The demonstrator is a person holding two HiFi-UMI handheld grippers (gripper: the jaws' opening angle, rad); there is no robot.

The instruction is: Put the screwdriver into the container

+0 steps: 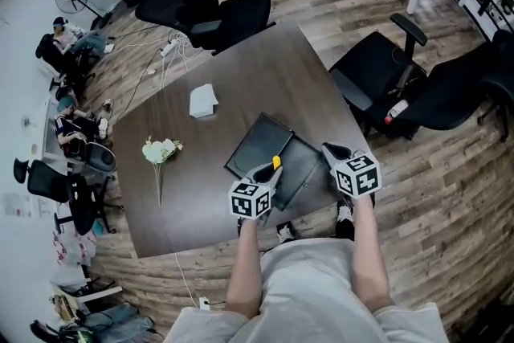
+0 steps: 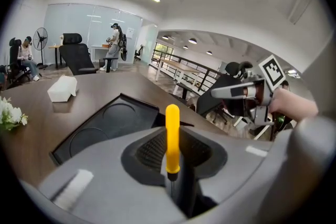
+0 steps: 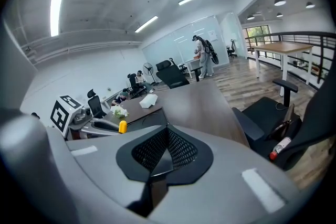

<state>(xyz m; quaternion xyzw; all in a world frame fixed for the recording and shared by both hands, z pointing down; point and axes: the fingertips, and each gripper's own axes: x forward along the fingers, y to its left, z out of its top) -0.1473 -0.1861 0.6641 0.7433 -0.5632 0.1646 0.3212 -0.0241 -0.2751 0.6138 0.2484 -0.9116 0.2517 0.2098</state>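
- The yellow-handled screwdriver (image 2: 172,136) is clamped upright between the jaws of the left gripper (image 2: 174,168), just above the near part of the black container (image 2: 103,126).
- The container is seen lying open on the dark bench (image 1: 201,201), near its right edge.
- The right gripper (image 3: 156,166) is held beside it, jaws pressed together on nothing.
- Flowers (image 1: 161,150) and a white box (image 1: 203,101) are seen farther left.
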